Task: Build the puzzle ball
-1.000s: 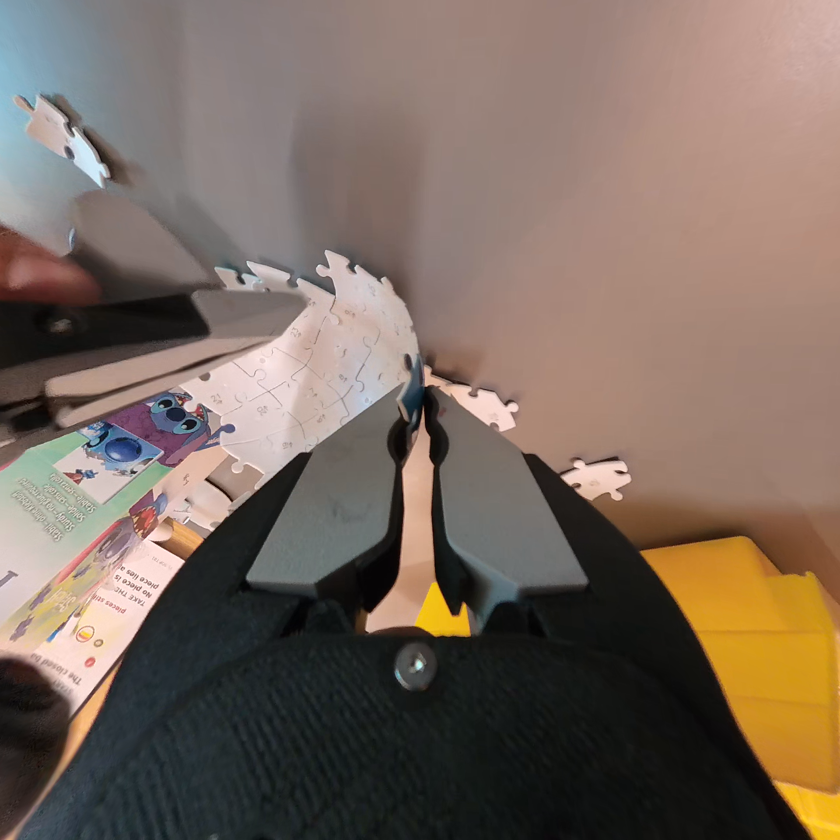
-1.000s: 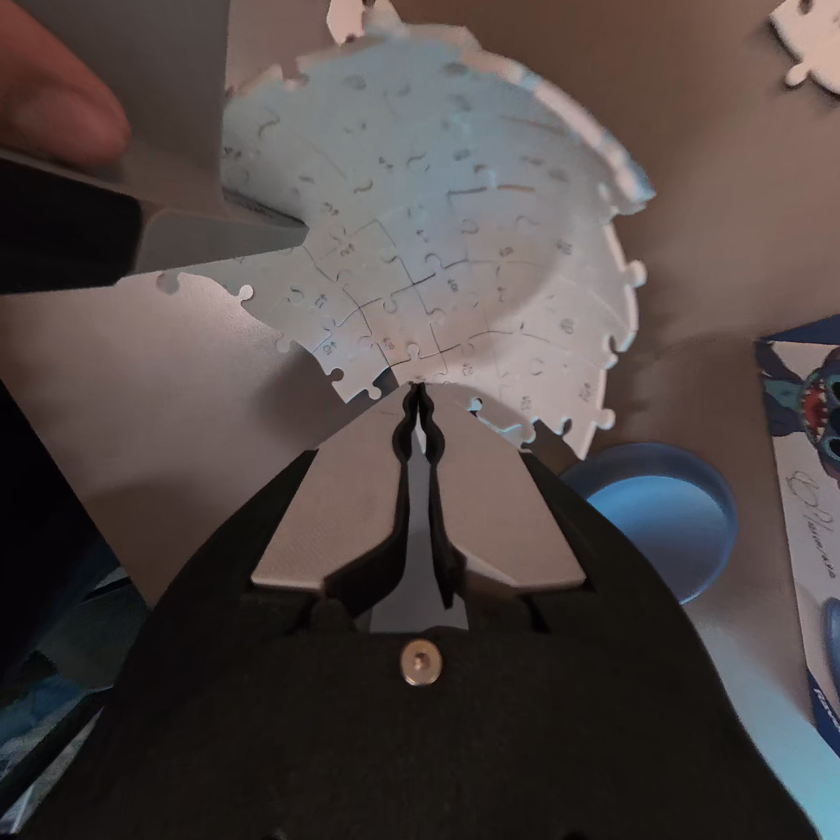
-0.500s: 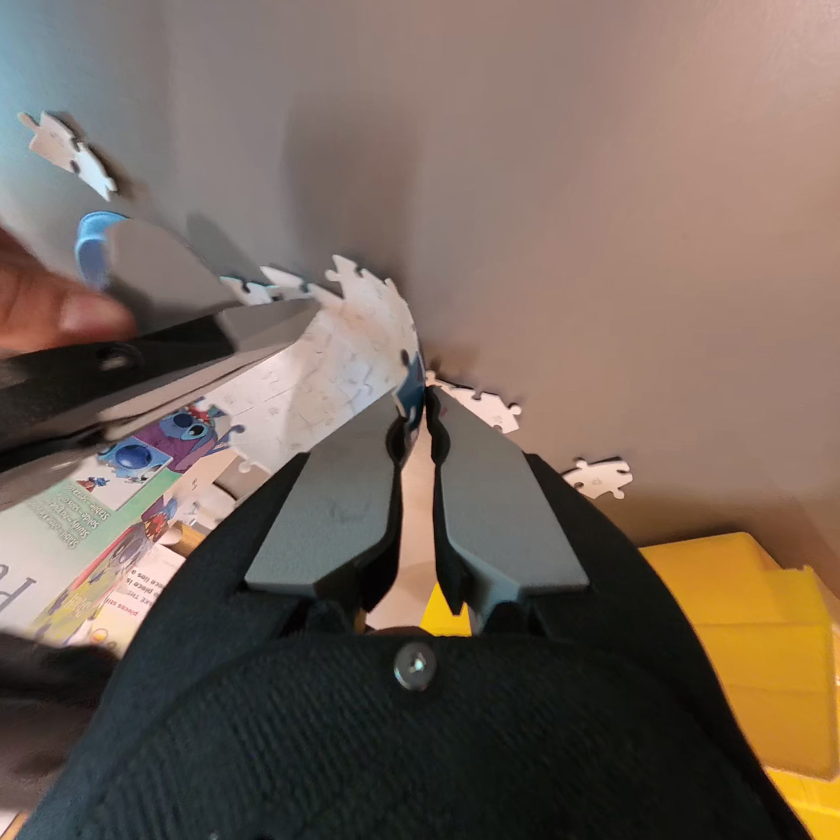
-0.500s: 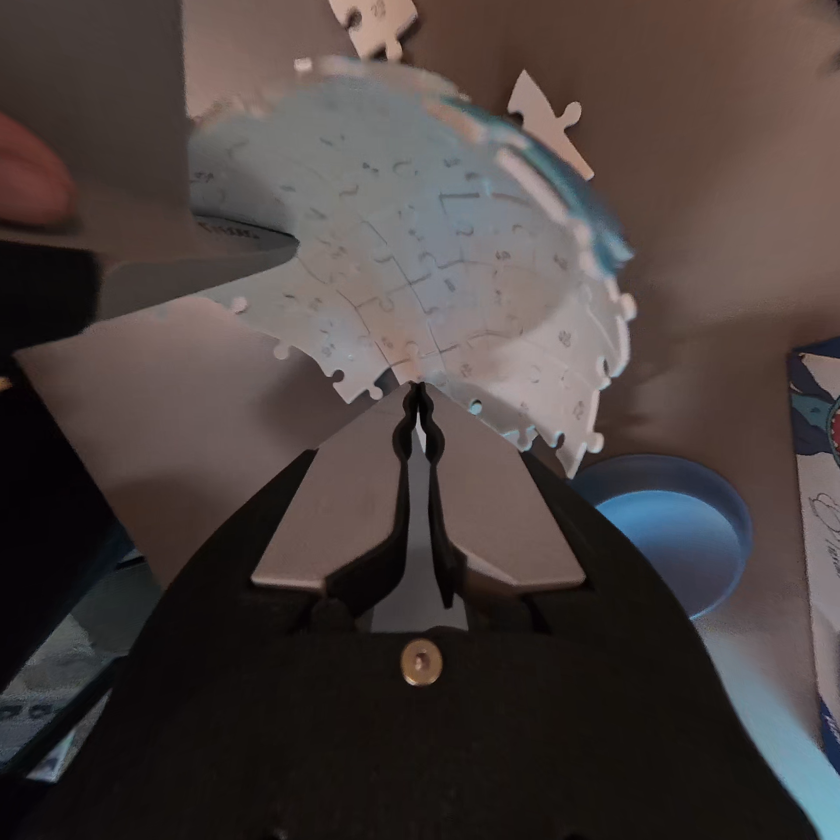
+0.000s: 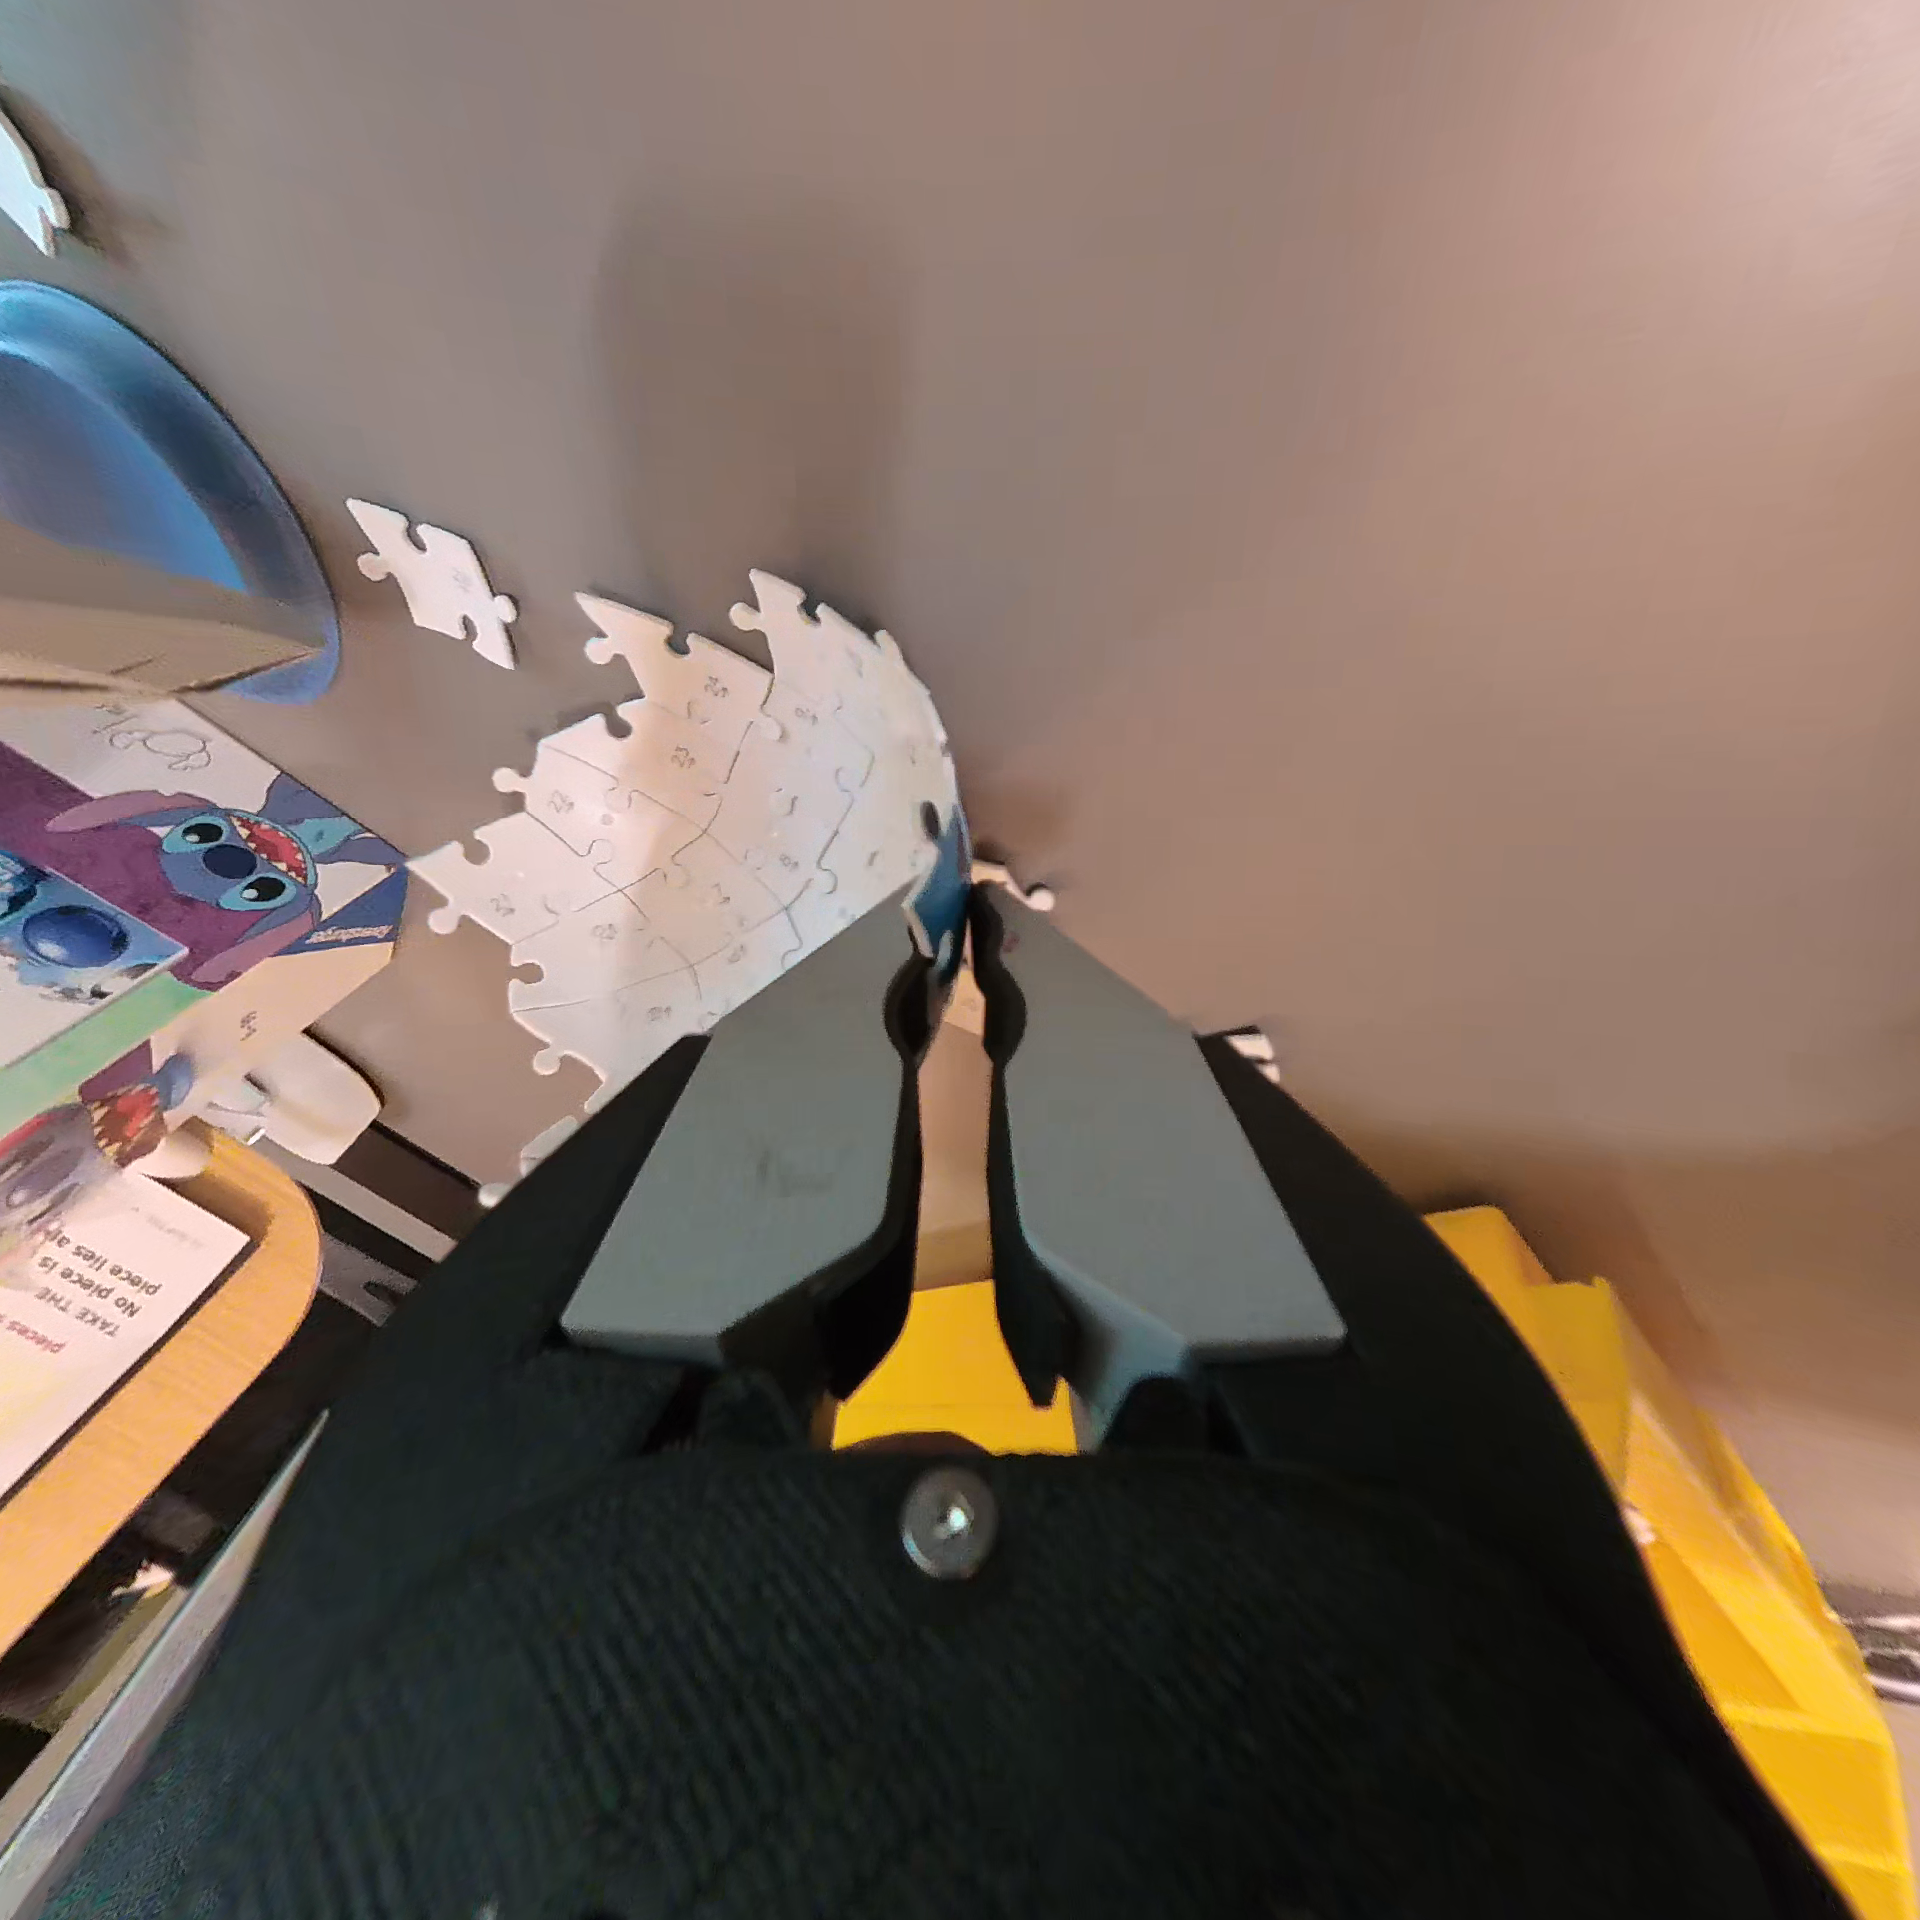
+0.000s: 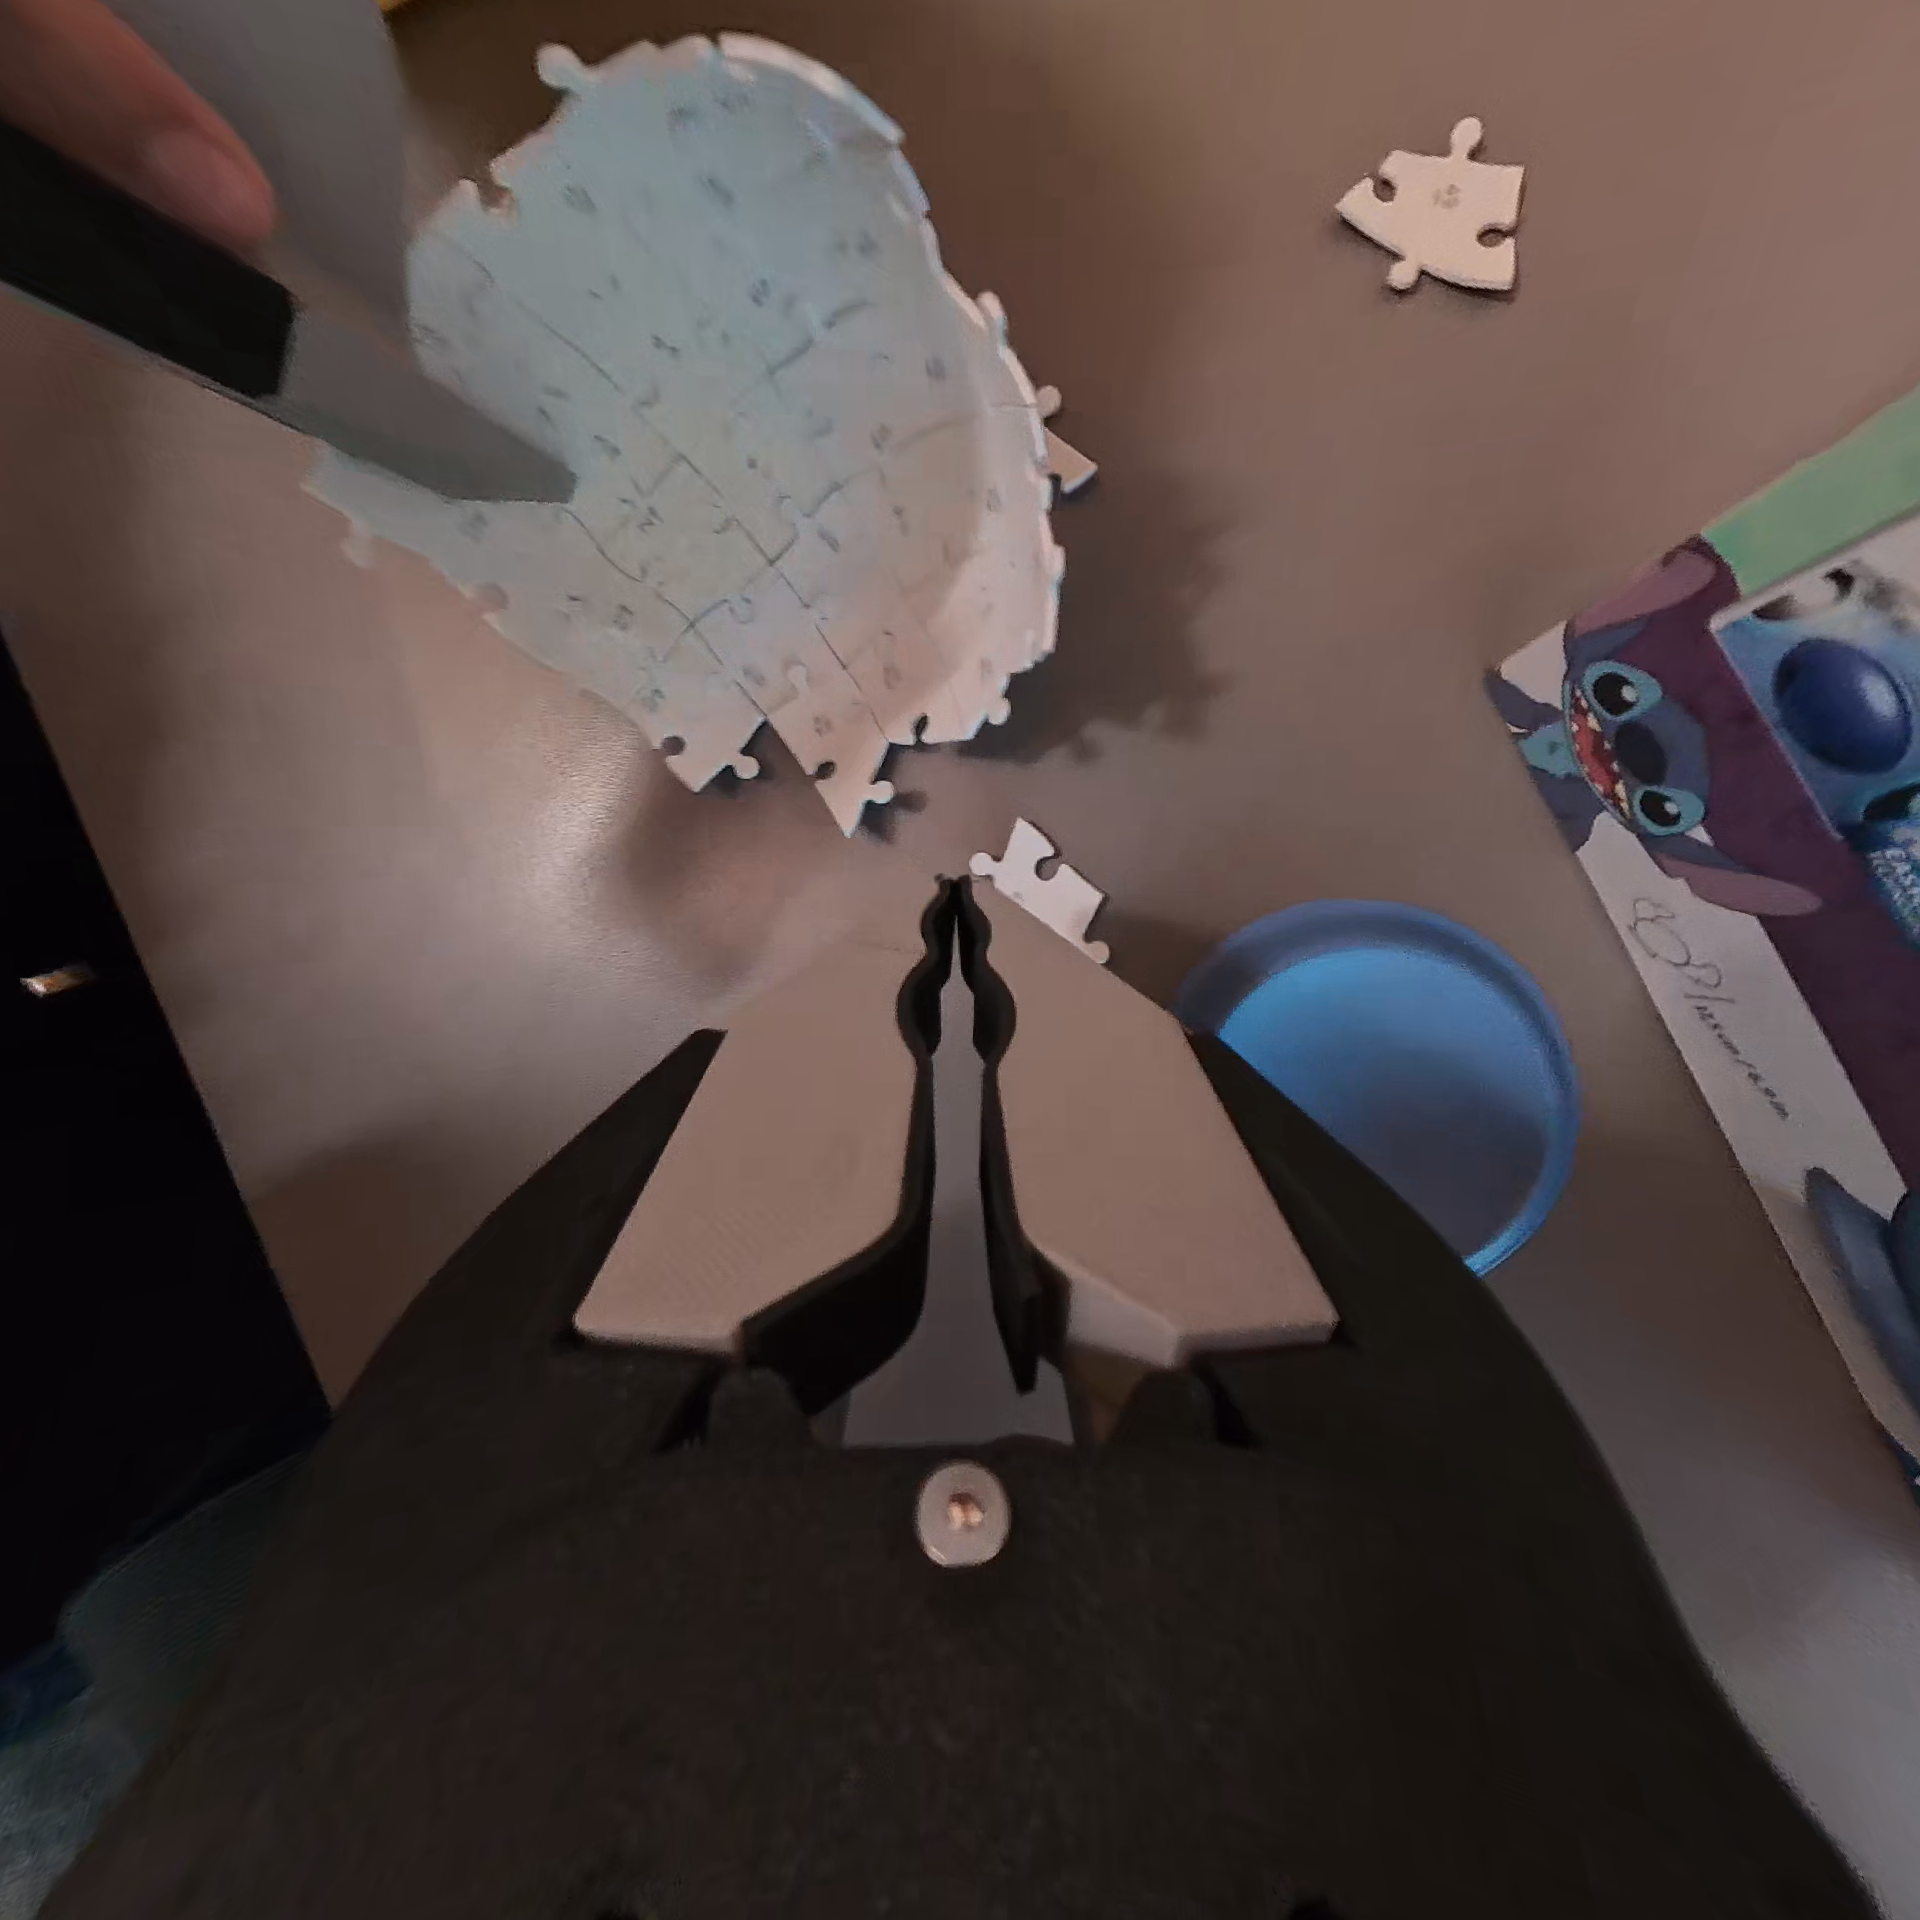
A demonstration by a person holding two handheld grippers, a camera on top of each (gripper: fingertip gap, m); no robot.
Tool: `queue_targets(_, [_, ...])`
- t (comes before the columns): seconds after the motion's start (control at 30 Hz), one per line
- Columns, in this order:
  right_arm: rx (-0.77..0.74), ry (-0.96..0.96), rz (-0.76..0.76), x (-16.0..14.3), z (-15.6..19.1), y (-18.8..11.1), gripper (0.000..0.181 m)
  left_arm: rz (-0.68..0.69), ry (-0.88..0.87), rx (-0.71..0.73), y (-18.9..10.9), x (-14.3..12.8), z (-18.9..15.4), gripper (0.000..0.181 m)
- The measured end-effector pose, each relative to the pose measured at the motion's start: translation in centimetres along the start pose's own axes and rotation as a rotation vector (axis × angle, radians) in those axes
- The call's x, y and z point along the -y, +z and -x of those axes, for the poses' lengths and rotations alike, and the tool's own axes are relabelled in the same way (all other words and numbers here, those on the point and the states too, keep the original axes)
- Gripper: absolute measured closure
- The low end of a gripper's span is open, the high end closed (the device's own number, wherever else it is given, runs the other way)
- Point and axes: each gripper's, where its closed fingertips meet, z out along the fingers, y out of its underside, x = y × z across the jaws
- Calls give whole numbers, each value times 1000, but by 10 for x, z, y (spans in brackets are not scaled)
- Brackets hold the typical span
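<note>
The partly built puzzle ball [image 6: 748, 436] is a curved white shell of joined pieces with its numbered inside showing. It also shows in the left wrist view [image 5: 707, 831]. My left gripper [image 5: 951, 920] is shut on the shell's edge and holds it above the grey table. In the right wrist view it reaches in from the left [image 6: 416, 436]. My right gripper [image 6: 956, 888] is shut and empty, a short way below the shell and not touching it. A loose white piece [image 6: 1044, 883] lies just right of its tips. Another loose piece [image 6: 1439, 218] lies farther off.
A blue round dish [image 6: 1382, 1070] sits right of my right gripper, with the puzzle box [image 6: 1766, 779] beyond it. In the left wrist view a loose piece [image 5: 436, 577] lies by the shell, and a yellow bin [image 5: 1662, 1455] is at lower right. A person's finger [image 6: 125, 104] shows. There is about 12 cm between the tips of the two grippers. From the right gripper's tips to the loose white piece [image 6: 1044, 883] is close to 4 cm. It is also in sight in the left wrist view [image 5: 453, 614].
My right gripper has come off the shell's lower edge and drawn back. The shell, still in my left gripper, has swung up and to the left.
</note>
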Motion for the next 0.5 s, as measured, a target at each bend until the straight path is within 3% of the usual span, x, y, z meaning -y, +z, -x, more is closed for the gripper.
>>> queue_targets(0.27, [2, 32, -152, 6, -9, 0, 181, -37, -145, 71, -3, 9, 7, 172])
queue_targets(0.5, [6, 37, -186, 3, -11, 1, 181, -58, -191, 104, -3, 11, 11, 170])
